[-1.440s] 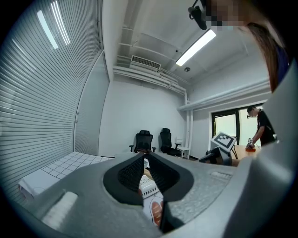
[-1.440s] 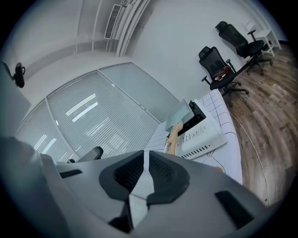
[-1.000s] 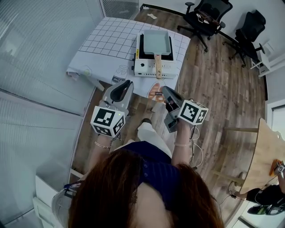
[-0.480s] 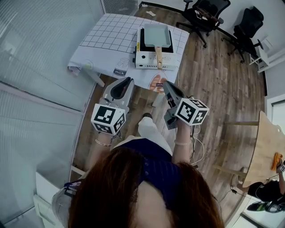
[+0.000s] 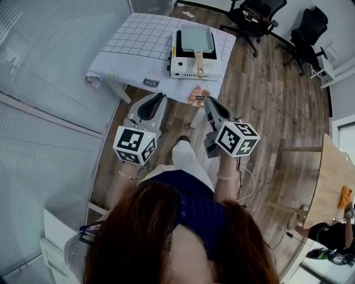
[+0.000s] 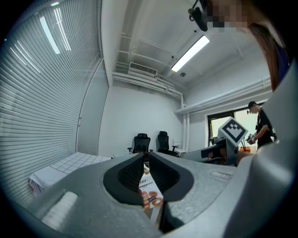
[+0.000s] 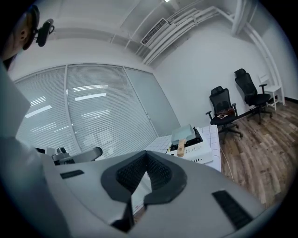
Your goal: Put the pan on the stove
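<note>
**Standing back with nothing held**

The pale grey-green square metal pan (image 5: pixel 196 39) sits on top of the small white box-shaped stove (image 5: pixel 186 69). Its light wooden handle (image 5: pixel 198 65) sticks out over the front of the stove, toward the person. The stove stands on the worktop (image 5: pixel 138 41), which has a white cloth with black grid lines over it. The stove is close to the worktop edge that is nearest the person.

The person stands on the brown wooden floor (image 5: pixel 266 111), back from the worktop, and holds one pair of grey tongs in each hand. The left tongs (image 5: pixel 160 97) are pressed together at the tips and pinch nothing. The right tongs (image 5: pixel 207 100) are pressed together too, with nothing between them. Both pairs point toward the worktop, but they are well apart from the pan and the stove.

In the right gripper view, the pan and the stove show up and to the right of the closed tips. Two black office chairs (image 5: pixel 260 16) stand on the floor past the worktop.
</note>
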`<action>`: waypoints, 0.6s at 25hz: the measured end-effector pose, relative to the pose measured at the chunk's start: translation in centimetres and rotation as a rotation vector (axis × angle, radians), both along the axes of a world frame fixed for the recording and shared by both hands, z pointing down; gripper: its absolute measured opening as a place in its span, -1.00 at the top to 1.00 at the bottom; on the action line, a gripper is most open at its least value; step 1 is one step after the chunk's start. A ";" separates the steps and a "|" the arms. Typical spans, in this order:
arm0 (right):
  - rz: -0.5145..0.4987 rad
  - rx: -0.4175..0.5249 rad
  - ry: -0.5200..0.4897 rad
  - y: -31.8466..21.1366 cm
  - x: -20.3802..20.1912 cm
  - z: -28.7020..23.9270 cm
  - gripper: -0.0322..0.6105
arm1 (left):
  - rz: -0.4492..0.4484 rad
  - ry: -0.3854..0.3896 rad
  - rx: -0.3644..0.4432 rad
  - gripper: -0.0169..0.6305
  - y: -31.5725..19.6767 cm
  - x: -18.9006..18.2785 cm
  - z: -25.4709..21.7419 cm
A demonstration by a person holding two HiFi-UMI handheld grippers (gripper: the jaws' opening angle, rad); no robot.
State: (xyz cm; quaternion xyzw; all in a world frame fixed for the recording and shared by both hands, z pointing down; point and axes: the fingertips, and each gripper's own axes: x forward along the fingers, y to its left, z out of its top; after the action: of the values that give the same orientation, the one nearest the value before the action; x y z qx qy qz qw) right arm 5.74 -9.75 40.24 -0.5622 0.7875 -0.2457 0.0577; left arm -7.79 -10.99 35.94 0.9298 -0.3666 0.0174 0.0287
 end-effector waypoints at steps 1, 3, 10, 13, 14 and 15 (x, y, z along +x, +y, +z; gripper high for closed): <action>-0.001 0.003 0.004 0.2 -0.1 -0.1 0.87 | 0.000 0.000 0.001 0.82 0.2 0.0 0.0; -0.005 0.009 0.010 0.7 -0.3 -0.3 0.87 | 0.001 0.000 0.002 0.82 0.6 -0.1 0.0; 0.031 0.058 0.088 2.8 -0.5 -1.1 0.87 | 0.006 0.003 0.016 0.82 2.4 -0.4 -0.1; 0.051 0.082 0.147 3.8 -0.6 -1.5 0.87 | 0.009 0.005 0.024 0.82 3.2 -0.5 -0.2; 0.054 0.089 0.157 4.1 -0.6 -1.7 0.87 | 0.010 0.005 0.027 0.82 3.4 -0.4 -0.2; 0.057 0.095 0.162 4.4 -0.6 -1.8 0.87 | 0.011 0.004 0.029 0.82 3.7 -0.4 -0.2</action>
State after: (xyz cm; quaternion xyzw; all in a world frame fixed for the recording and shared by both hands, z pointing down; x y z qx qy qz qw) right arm 5.10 -5.36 38.46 -0.5990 0.7841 -0.1602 0.0272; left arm -8.18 -7.33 35.77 0.9321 -0.3618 0.0102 0.0157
